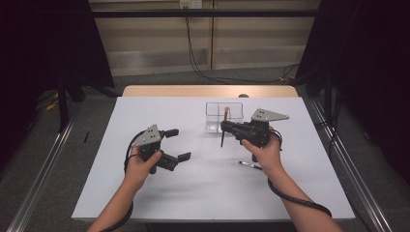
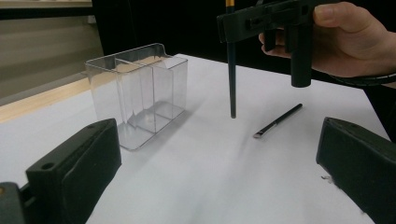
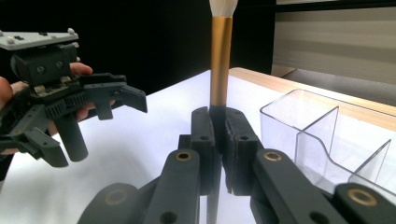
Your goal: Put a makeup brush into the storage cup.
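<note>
Carrying upright makeup brush (image 3: 220, 60) clamped in right gripper (image 3: 219, 128) toward clear organizer (image 3: 322, 135) just beyond, keeping handle vertical; left gripper (image 1: 176, 144) waiting agape.

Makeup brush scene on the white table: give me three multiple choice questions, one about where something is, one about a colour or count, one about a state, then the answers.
1. Where does the small dark brush lie?
A. on the table, beside the person's right hand
B. inside the clear organiser
C. between the left jaws

2. What colour is the ferrule of the makeup brush held upright?
A. silver
B. gold
C. red

3. How do the jaws of the left hand-held gripper stand?
A. shut on the organiser
B. shut on a brush
C. open, with nothing between them

Answers: 1 A, the high view shows it flat on the table near that hand. 2 B, the right gripper view shows a gold band under white bristles, clamped in the right hand-held gripper. 3 C, the left gripper view shows both jaws wide apart, the clear organiser standing beyond them.
</note>
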The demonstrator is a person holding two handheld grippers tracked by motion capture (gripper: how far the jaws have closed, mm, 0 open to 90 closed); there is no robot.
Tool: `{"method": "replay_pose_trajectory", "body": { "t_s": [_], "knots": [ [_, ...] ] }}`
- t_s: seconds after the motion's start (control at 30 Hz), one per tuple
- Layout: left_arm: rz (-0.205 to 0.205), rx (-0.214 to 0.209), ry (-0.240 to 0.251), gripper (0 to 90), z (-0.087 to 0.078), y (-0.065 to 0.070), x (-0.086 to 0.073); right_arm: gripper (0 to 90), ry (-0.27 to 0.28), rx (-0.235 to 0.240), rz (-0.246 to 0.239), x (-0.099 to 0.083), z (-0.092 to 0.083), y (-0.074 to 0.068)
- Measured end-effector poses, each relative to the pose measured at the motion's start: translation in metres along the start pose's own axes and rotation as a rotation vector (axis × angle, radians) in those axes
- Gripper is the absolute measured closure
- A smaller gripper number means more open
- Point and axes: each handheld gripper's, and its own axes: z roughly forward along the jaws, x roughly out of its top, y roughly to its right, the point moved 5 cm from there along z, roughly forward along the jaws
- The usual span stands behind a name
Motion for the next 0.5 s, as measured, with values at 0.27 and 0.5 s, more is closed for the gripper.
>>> {"method": "replay_pose_trajectory", "body": {
  "t_s": [0.27,0.5],
  "knots": [
    [-0.001,0.026,0.004,0.0,-0.014,-0.004,-0.002,84.8,0.001,-0.002,0.001,0.001,0.003,0.000],
    [0.004,0.048,-0.005,0.0,-0.027,-0.005,-0.006,84.8,0.005,-0.004,-0.001,0.004,0.004,-0.001]
  ]
}}
